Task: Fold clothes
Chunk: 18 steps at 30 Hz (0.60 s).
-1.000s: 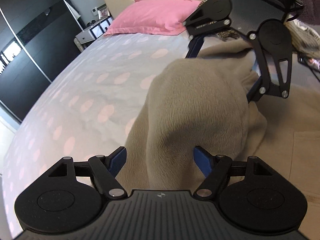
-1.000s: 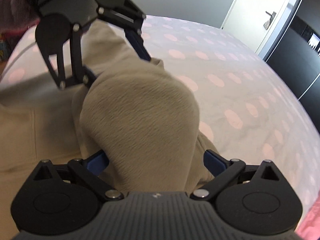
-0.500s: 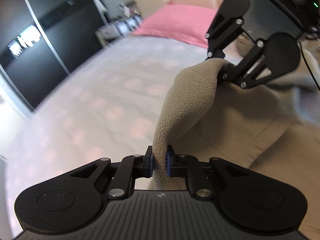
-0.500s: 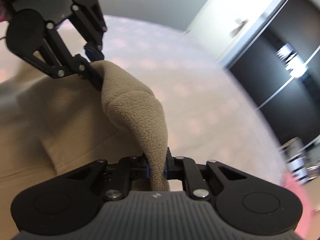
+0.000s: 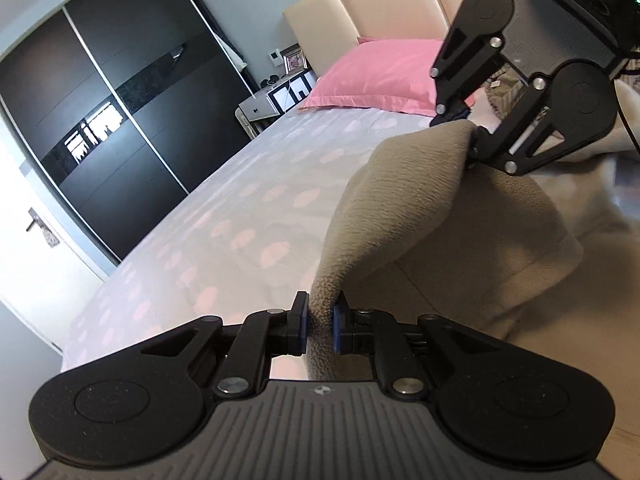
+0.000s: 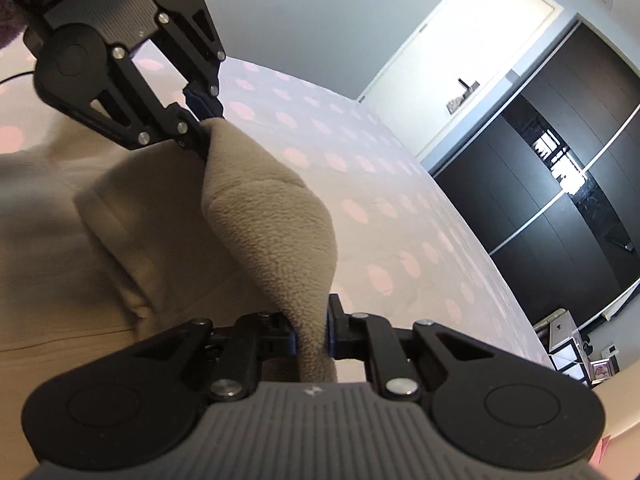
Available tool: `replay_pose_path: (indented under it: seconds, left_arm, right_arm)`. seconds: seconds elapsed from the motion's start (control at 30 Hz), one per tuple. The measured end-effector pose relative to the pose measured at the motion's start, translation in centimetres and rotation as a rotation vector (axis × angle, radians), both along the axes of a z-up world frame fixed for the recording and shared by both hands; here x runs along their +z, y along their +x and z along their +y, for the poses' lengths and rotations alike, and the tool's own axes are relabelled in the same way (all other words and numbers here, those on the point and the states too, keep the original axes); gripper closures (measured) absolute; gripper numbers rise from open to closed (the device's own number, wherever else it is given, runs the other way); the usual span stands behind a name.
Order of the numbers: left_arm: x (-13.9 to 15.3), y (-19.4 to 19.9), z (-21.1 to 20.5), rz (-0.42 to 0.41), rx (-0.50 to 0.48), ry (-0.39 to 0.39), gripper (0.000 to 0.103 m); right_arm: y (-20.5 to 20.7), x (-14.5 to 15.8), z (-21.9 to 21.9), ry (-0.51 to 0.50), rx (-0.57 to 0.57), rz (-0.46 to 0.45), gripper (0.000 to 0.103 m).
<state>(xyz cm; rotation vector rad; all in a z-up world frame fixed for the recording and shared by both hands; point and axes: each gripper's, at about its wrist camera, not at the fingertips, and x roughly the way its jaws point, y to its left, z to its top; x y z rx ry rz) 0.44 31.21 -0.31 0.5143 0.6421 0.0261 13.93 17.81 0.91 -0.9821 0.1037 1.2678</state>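
A beige fleece garment lies on the bed, with one edge lifted between both grippers. My left gripper is shut on one end of that edge. My right gripper is shut on the other end. Each gripper shows in the other's view, the right one in the left wrist view and the left one in the right wrist view. The held fleece hangs taut between them, raised above the rest of the garment.
The bed has a white sheet with pink dots and a pink pillow at the headboard. A black sliding wardrobe and a white door stand beside the bed. A bedside table stands near the pillow.
Both grippers went from open around the fleece to shut on it, then lifted the pinched edge up off the bed.
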Motion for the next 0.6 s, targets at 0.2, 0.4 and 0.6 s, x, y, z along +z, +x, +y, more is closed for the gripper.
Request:
replay_pose_path:
  seconds: [0.2, 0.4, 0.6]
  left_arm:
    - [-1.1, -4.7, -1.7, 0.01, 0.009, -0.03, 0.095]
    - [-2.8, -8.4, -3.9, 0.074, -0.045, -0.014, 0.096]
    - [-6.7, -11.5, -5.9, 0.181, -0.053, 0.021, 0.096]
  right_arm:
    - [-3.4, -1.7, -3.6, 0.0, 0.042, 0.039, 0.08]
    - [-3.7, -3.4, -5.6, 0.029, 0.031, 0.112, 0.08]
    - [-8.6, -8.3, -7.5, -0.005, 0.053, 0.081, 0.08]
